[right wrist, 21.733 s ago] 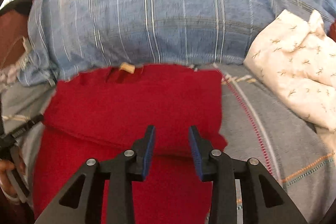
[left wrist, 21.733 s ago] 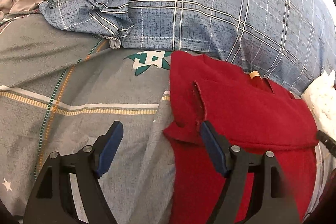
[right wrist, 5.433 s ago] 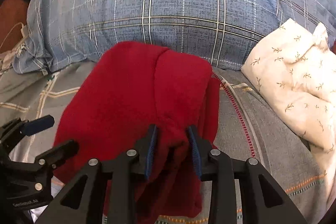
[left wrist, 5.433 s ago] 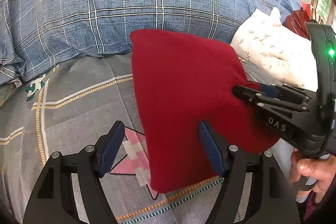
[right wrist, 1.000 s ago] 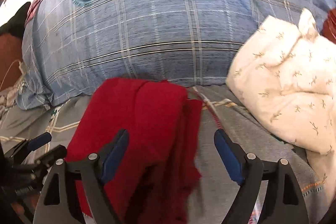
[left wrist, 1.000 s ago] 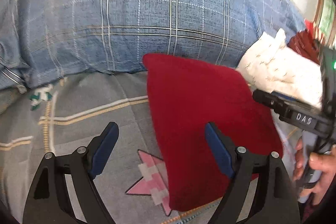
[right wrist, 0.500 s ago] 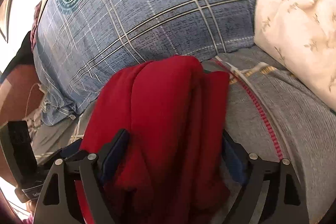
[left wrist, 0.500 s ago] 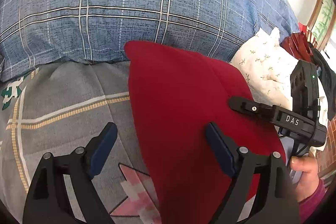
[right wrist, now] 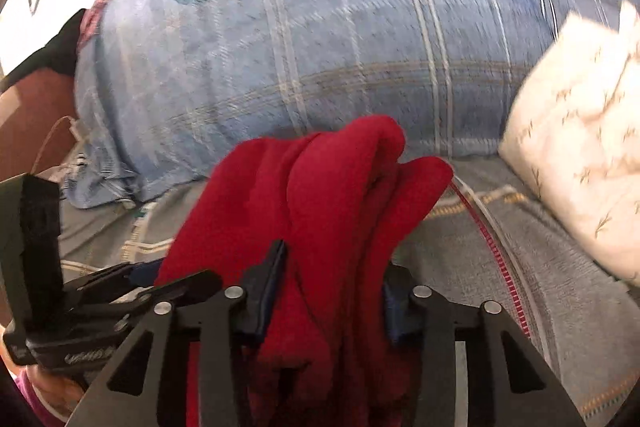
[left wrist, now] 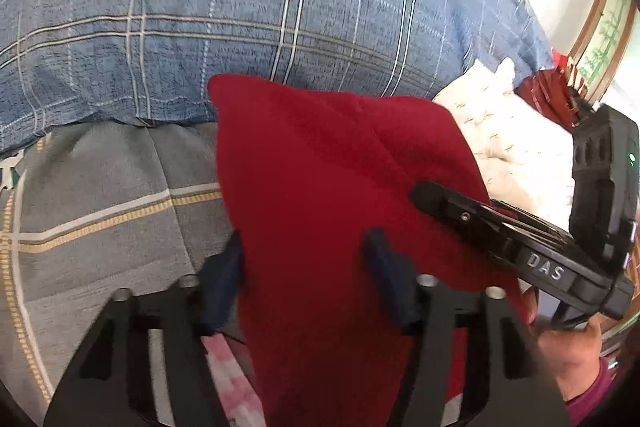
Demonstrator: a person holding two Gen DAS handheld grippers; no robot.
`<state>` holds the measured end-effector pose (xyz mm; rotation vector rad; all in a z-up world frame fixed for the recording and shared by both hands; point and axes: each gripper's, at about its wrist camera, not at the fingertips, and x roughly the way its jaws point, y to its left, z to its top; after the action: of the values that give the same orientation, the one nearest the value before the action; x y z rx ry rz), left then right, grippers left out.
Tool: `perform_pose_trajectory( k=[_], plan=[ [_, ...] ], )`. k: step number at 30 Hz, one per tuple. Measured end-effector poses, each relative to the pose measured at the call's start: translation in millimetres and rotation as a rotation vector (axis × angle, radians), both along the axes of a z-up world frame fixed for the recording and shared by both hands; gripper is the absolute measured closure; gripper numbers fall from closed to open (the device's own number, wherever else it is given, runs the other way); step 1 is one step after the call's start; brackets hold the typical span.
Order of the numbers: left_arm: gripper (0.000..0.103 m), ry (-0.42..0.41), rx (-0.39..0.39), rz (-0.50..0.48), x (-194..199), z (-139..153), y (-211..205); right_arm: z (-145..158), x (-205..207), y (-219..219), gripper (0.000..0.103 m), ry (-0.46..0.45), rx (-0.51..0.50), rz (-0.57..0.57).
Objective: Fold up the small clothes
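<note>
Both grippers have narrowed around the folded red garment point(left wrist: 336, 179) within the last half second. Left gripper point(left wrist: 308, 279): jaws partly closed, pads pressing the bundle's sides. Right gripper point(right wrist: 332, 291): likewise partly closed, cloth bunched between its fingers. Garment sits on the grey bedspread point(left wrist: 100, 195), against the blue plaid pillow point(left wrist: 240, 7). Likely a two-handed lift of the finished fold.

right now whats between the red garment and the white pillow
In the right wrist view, a bare strip of grey bedsheet separates the red garment from the white pillow; only the sheet's printed stripes cross it.
</note>
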<state>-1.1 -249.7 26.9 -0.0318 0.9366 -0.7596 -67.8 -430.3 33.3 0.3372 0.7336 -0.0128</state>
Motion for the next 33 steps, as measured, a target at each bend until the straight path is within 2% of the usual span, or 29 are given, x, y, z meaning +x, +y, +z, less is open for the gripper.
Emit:
perform_pose_trajectory(
  k=[3, 7, 10, 13, 15, 17, 20, 22, 24, 25, 27, 30, 31, 33],
  plan=[
    [0.053, 0.010, -0.003, 0.007, -7, 18, 20, 22, -12, 20, 0.062, -0.027, 0.014, 0.032],
    [0.053, -0.024, 0.034, 0.032, -34, 38, 64, 37, -21, 56, 0.062, -0.028, 0.021, 0.087],
    [0.053, -0.008, 0.070, 0.084, -46, 32, 94, 27, -22, 86, 0.062, 0.015, 0.043, 0.132],
    [0.053, -0.004, 0.120, 0.132, -54, 14, 111, 3, -21, 109, 0.061, 0.066, 0.044, 0.148],
    [0.052, 0.015, 0.138, 0.160, -54, -3, 118, -20, -16, 119, 0.049, 0.135, -0.015, 0.111],
    [0.049, -0.001, 0.117, 0.167, -56, -5, 122, -25, -20, 116, 0.047, 0.131, -0.030, 0.104],
    [0.047, -0.041, 0.118, 0.177, -59, 2, 118, -14, -30, 103, 0.046, 0.128, 0.018, 0.091],
    [0.040, -0.086, 0.130, 0.185, -63, 9, 116, 0, -42, 101, 0.045, 0.098, -0.020, 0.079],
    [0.025, -0.121, 0.124, 0.195, -67, 15, 118, 18, -54, 103, 0.048, 0.050, -0.055, 0.091],
    [0.024, -0.139, 0.121, 0.209, -69, 17, 119, 24, -58, 107, 0.049, 0.036, -0.060, 0.112],
    [0.023, -0.169, 0.130, 0.235, -73, 21, 123, 32, -64, 119, 0.056, 0.020, -0.075, 0.170],
    [0.023, -0.205, 0.169, 0.265, -76, 23, 125, 28, -71, 142, 0.062, 0.027, -0.126, 0.241],
    [0.023, -0.216, 0.179, 0.278, -76, 24, 128, 23, -71, 148, 0.062, 0.038, -0.161, 0.248],
    [0.023, -0.234, 0.189, 0.308, -77, 27, 135, 5, -70, 156, 0.064, 0.082, -0.297, 0.218]
  ],
)
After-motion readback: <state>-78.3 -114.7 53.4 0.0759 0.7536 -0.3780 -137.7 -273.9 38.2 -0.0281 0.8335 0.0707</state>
